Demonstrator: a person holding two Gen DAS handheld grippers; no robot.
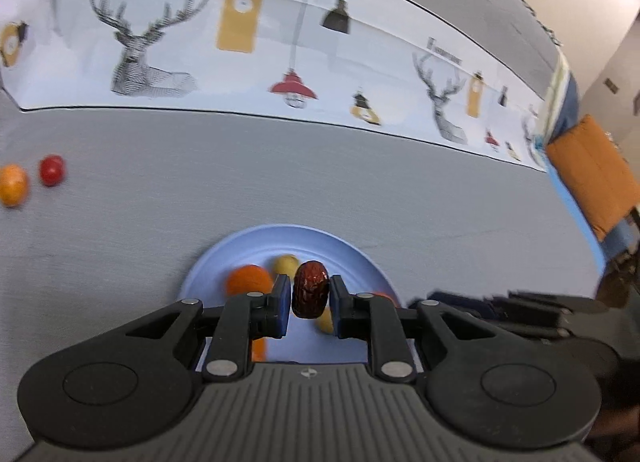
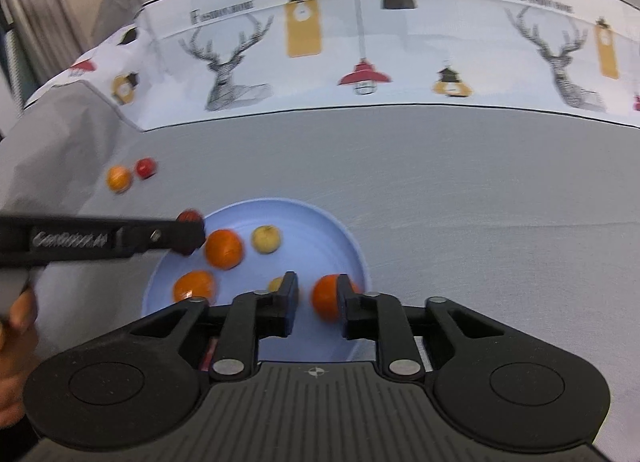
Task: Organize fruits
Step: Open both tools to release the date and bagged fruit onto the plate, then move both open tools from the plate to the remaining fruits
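My left gripper (image 1: pixel 310 294) is shut on a dark red date (image 1: pixel 310 288) and holds it above the light blue plate (image 1: pixel 352 258). In the right wrist view the left gripper (image 2: pixel 188 236) reaches in from the left over the plate's rim (image 2: pixel 352 246). The plate holds three oranges (image 2: pixel 224 248) and two small yellow fruits (image 2: pixel 266 239). My right gripper (image 2: pixel 318 298) is open above the plate's near side, with an orange (image 2: pixel 325 298) just beyond its right finger. An orange fruit (image 2: pixel 119 178) and a red tomato (image 2: pixel 145 167) lie on the grey cloth at the left.
A white cloth printed with deer and lamps (image 2: pixel 360 42) covers the far half of the table. The table's right edge and an orange cushion (image 1: pixel 596 178) show in the left wrist view. A hand (image 2: pixel 16 326) holds the left gripper's handle.
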